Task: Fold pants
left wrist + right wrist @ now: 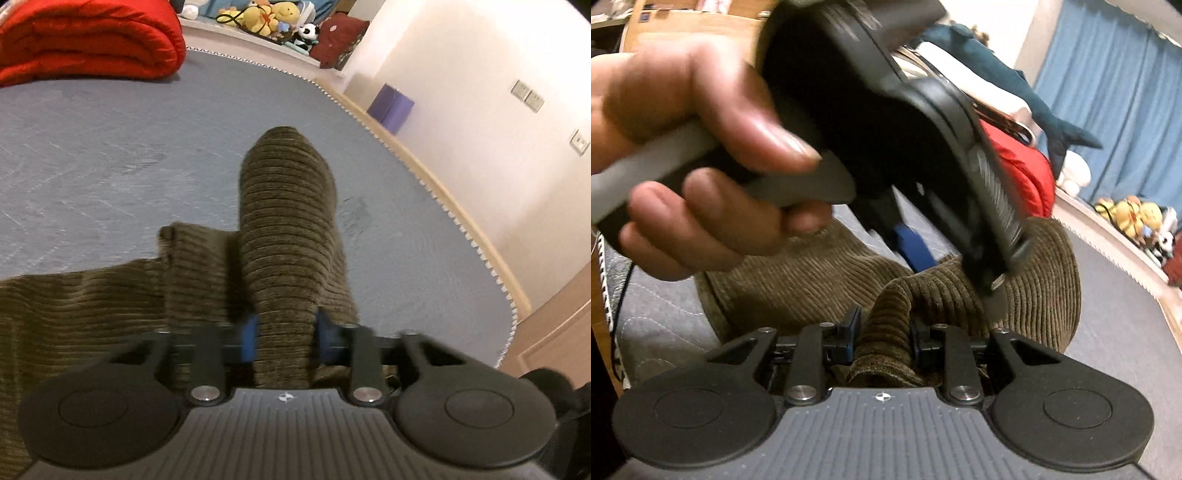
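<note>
The pants (288, 229) are olive-brown corduroy and lie on a grey bed cover (110, 147). My left gripper (286, 332) is shut on a fold of the pants, which drapes forward over the bed. In the right wrist view my right gripper (884, 339) is shut on another bunch of the pants (886, 317). The left gripper body (905, 129), held by a hand (701, 147), is close above and in front, its blue fingertip (916, 247) at the cloth. The rest of the pants spreads left in the left wrist view (74, 314).
A folded red quilt (85, 40) lies at the far left of the bed. Plush toys (269, 18) and a dark red cushion (340, 40) line a ledge behind. The bed edge (461, 221) runs along the right, next to a white wall. Blue curtains (1115, 92) hang at the back.
</note>
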Motion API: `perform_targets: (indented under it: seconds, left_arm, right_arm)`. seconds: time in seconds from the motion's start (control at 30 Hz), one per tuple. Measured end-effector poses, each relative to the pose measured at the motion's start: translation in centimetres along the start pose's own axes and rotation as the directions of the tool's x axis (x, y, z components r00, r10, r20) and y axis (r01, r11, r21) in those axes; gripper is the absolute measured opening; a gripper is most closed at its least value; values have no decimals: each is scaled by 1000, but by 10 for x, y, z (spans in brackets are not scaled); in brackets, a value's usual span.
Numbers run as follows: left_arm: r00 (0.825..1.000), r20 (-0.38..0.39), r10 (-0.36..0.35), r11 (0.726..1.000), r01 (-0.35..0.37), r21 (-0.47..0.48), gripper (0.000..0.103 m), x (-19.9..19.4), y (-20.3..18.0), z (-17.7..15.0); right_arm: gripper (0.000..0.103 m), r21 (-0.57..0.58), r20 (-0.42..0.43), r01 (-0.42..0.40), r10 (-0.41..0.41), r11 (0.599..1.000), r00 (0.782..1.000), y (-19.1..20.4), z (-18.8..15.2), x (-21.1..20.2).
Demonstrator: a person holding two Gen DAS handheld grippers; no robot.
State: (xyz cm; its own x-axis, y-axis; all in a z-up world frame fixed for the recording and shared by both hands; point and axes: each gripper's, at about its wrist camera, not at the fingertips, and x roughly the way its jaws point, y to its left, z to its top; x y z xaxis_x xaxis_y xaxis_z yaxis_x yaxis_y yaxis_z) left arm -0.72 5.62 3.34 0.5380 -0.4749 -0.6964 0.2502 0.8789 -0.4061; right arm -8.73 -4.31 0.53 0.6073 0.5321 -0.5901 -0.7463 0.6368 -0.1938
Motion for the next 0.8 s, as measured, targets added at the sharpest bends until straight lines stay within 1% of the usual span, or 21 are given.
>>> perform_targets:
  seconds: [0.07,0.1,0.13,0.17,0.23,0.27,0.3,0.37,0.4,0.43,0.47,0.5,0.53,0.57,0.6,0.63,0.67,0.7,0.73,0.77,0.8]
  left_arm:
    - [1000,-5,27,1000,-27,8,17,-3,8,-3]
    - [999,-1,54,998,-54,7,17,-7,14,-4]
    - [997,4,79,997,-79,2,17,-12,21,-5]
    - [995,11,99,995,-99,-5,17,-18,28,-5]
    - [986,37,165,986,-164,-29,17,-39,46,-4]
    - [978,45,205,978,-203,-48,17,-49,57,-4]
    - [968,48,248,967,-244,-66,17,-59,68,-5]
    - [937,34,348,931,-341,-133,17,-81,97,-11]
    - [921,19,389,910,-382,-161,17,-91,111,-16]
    - [905,2,426,890,-419,-183,17,-101,124,-21]
    - [891,-14,455,870,-447,-207,17,-108,135,-27]
    - [877,-30,480,851,-473,-229,17,-115,146,-31]
    - [858,-42,512,826,-505,-249,20,-124,157,-37]
    - [845,-44,533,808,-524,-271,21,-130,164,-40]
    - [839,-43,543,795,-529,-297,26,-136,171,-42]
    - [838,-40,544,786,-525,-326,35,-142,177,-44]
    - [839,-38,544,781,-522,-342,43,-144,181,-45]
    - [842,-43,537,781,-516,-352,67,-144,184,-45]
    - [850,-49,525,783,-505,-364,84,-142,187,-43]
    - [861,-51,507,789,-487,-376,88,-140,191,-43]
    - [876,-58,479,795,-461,-393,89,-137,197,-43]
  right_arm:
    - [30,13,-2,-20,20,1000,1000,0,2,3]
    - [35,22,-4,-49,49,999,999,0,1,3]
    - [35,24,2,-83,83,996,997,0,3,2]
    - [41,23,17,-121,120,992,993,0,5,0]
    - [45,23,60,-215,213,976,975,-1,9,-9]
    - [50,26,100,-274,270,961,958,-2,12,-16]
    - [61,31,133,-317,311,948,941,-4,15,-22]
    - [83,77,192,-368,349,926,917,-14,18,-32]
    - [84,111,213,-384,356,916,910,-20,19,-33]
    - [84,152,218,-392,356,907,909,-26,20,-30]
    - [84,184,210,-380,341,907,916,-32,20,-26]
    - [84,217,194,-352,313,911,930,-36,19,-22]
    - [84,258,170,-317,280,913,945,-41,18,-13]
    - [84,310,136,-283,252,908,958,-50,16,-4]
    - [84,360,103,-253,231,898,968,-58,15,5]
    - [84,418,62,-216,209,883,976,-64,11,17]
    - [84,485,11,-177,196,856,981,-74,7,30]
    - [84,532,-19,-159,199,832,980,-74,4,43]
    - [85,587,-45,-148,215,796,976,-79,-2,54]
    - [85,639,-63,-148,243,755,968,-85,-6,65]
    - [85,676,-69,-156,273,720,960,-86,-11,74]
